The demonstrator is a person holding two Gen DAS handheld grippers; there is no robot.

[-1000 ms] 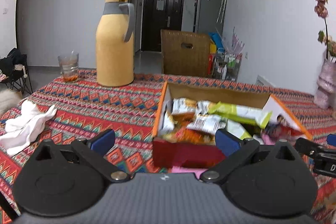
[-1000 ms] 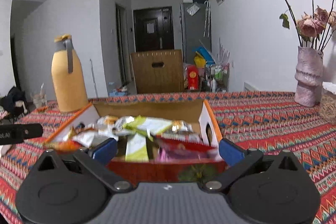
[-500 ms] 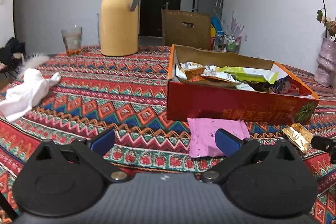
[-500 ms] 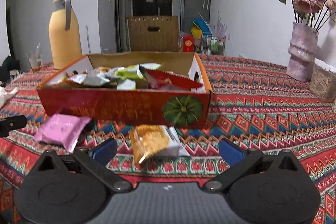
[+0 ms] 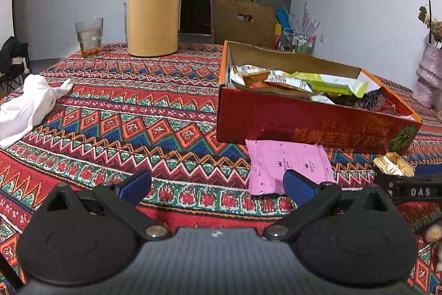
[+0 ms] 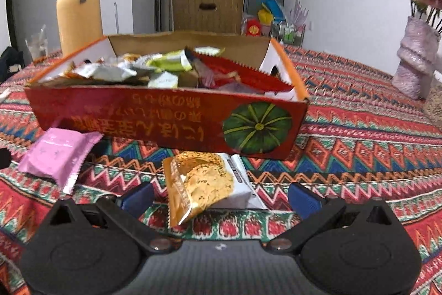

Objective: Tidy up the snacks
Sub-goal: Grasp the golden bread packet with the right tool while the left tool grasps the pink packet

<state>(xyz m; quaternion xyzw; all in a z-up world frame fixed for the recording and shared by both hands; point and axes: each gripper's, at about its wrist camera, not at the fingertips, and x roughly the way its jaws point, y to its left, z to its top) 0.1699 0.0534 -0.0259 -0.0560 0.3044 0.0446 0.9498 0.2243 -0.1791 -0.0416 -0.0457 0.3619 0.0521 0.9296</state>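
Right wrist view shows the right tongs (image 6: 219, 196) spread wide around a light, crinkly golden snack packet (image 6: 203, 180), best pinched across its soft middle; left tongs (image 5: 216, 185) likewise gape empty.

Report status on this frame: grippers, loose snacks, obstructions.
Left gripper open, empty. Right gripper open, gold packet between its fingers, ungripped. Pink packet on cloth before snack box. Nothing in the way.

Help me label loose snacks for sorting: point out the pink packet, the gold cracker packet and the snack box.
pink packet (image 5: 287, 166), left wrist view, middle of its flat face.
gold cracker packet (image 6: 204, 179), right wrist view, on the cracker picture.
snack box (image 6: 165, 118), right wrist view, red front wall.
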